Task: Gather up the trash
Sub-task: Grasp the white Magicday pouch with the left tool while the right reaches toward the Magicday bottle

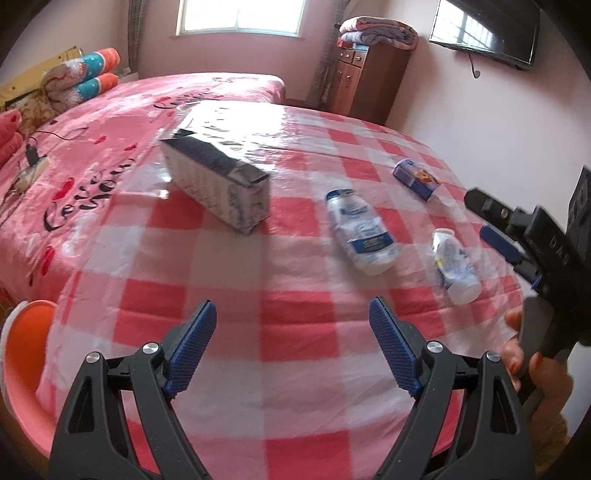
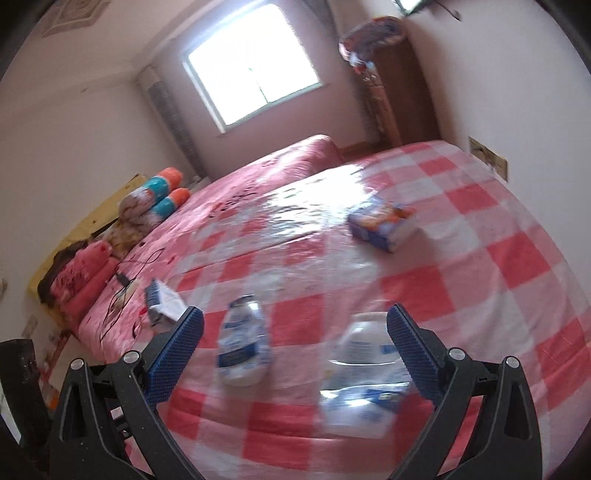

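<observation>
The right gripper point(image 2: 295, 354) is wide open and holds nothing, and the small white bottle point(image 2: 364, 373) lies on its side right in front of it, low in the right wrist picture, partly behind the right-hand finger. It looks like the bottle to pick up now. To do it well, the person should get one finger on each side of the bottle's round body, go low, and squeeze slowly, because a lying bottle can roll away. The left gripper point(image 1: 293, 347) is wide open too, with nothing in it, over bare cloth at the bottom of the left wrist picture. A bigger bottle point(image 1: 360, 232) lies near the middle, a little blue box point(image 1: 415, 179) sits to the upper right, and a long grey box point(image 1: 218, 184) sits to the upper left. All this trash is on a counter point(image 1: 258, 332) with a red and white check cloth under shiny clear plastic, which may be slippery. An orange bin point(image 1: 26, 354) shows at the lower left edge. Behind is a pink bed point(image 1: 110, 122), a bright window point(image 1: 240, 16), a brown cabinet point(image 1: 365, 77) and a dark TV point(image 1: 484, 33) on the wall.
</observation>
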`<state>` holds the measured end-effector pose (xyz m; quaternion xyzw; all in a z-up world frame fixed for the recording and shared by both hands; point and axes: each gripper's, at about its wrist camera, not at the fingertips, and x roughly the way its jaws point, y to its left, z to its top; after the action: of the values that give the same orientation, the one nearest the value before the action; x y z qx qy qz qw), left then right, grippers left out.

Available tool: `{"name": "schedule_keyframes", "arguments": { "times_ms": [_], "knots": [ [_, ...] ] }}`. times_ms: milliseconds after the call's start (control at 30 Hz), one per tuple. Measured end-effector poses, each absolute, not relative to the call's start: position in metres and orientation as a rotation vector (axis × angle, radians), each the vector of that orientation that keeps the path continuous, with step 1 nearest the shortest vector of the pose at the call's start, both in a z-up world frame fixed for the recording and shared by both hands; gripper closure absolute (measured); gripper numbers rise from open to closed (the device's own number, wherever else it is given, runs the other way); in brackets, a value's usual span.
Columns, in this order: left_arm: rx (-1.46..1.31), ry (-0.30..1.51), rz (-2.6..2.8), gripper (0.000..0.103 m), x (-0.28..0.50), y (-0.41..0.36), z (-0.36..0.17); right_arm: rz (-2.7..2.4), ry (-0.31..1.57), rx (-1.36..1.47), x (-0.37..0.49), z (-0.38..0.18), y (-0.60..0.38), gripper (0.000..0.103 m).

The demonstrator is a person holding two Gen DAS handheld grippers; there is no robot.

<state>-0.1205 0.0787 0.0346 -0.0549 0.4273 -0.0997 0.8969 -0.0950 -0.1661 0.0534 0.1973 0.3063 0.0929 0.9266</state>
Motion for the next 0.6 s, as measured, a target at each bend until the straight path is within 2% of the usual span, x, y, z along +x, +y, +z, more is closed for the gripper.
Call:
{"name": "schedule_keyframes", "arguments": {
  "times_ms": [400, 467, 600],
  "knots": [
    [-0.132, 0.915, -0.268, 0.018, -0.064, 0.026, 0.033, 0.156, 0.682, 0.442, -0.09, 0.034, -0.19, 0.007],
    [-0.134, 0.927, -0.268, 0.018, -0.054, 0.02, 0.029, 0.161, 0.685, 0.448, -0.089, 0.033, -0.191, 0.024],
    [-0.11, 0.929, -0.257, 0.018, -0.041, 0.008, 0.024, 0.156, 0.697, 0.487, -0.086, 0.028, -0.201, 0.026]
  ]
}}
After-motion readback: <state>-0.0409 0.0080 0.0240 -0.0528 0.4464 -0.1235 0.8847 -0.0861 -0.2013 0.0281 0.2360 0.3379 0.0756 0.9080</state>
